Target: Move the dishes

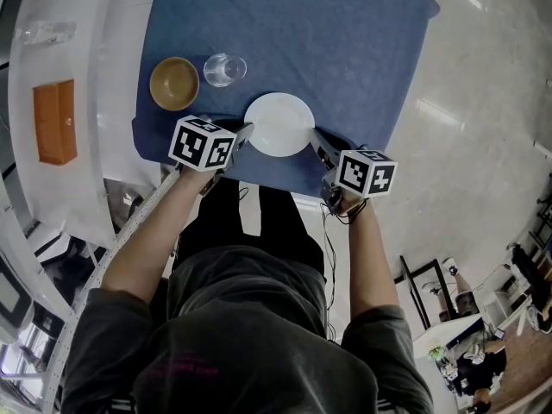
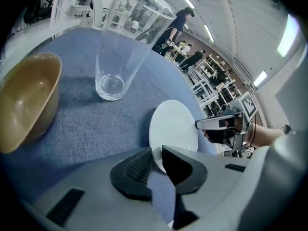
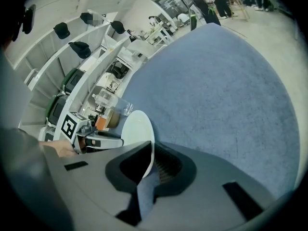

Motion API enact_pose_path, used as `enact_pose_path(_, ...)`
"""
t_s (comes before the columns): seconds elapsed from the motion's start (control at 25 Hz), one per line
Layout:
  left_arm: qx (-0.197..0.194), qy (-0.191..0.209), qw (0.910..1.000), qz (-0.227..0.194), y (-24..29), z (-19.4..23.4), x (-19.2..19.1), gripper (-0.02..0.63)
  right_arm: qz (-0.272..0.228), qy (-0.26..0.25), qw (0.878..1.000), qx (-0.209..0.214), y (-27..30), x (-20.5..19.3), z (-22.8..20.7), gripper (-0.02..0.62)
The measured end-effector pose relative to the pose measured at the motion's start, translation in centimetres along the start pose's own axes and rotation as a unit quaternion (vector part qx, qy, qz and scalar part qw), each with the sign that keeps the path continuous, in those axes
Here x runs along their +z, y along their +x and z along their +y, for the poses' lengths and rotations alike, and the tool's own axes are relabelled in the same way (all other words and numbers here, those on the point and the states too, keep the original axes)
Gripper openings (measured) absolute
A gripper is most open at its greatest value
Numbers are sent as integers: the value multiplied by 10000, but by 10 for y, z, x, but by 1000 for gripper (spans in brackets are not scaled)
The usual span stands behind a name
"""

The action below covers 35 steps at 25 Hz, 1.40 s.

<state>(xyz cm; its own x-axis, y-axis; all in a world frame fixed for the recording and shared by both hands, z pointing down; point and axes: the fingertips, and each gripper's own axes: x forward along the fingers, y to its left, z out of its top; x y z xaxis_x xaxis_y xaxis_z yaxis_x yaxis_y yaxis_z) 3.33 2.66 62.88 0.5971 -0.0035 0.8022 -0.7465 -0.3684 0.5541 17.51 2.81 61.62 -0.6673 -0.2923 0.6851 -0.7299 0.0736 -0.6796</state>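
Seen from above, a person stands at a white table [image 1: 121, 50] covered by a blue cloth [image 1: 328, 41], holding a two-jaw gripper in each hand. A round white plate [image 1: 279, 121] sits just above the centre of the frame, at the cloth's near edge, between the two grippers. The left gripper [image 1: 245, 133] meets the plate's left rim. Its jaws are spread a little, with the rim standing between them but not pinched. The right gripper [image 1: 321, 145] meets the plate's right rim, and its jaws are pressed together on that rim, pinching it. To the upper left of the plate, a brown bowl [image 1: 174, 83] and a clear, empty drinking glass [image 1: 225, 69] stand upright side by side on the cloth, the bowl to the left, the two close but apart. At the far left of the frame, an orange rectangular object [image 1: 55, 121] lies off the cloth.
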Motion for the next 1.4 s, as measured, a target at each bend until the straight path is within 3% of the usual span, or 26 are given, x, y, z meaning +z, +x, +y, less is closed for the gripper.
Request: enact_pose_path(1.4, 525, 123, 9985, -8, -6, 8, -3, 115, 122, -84, 9991, -399, 6, 3, -7, 26)
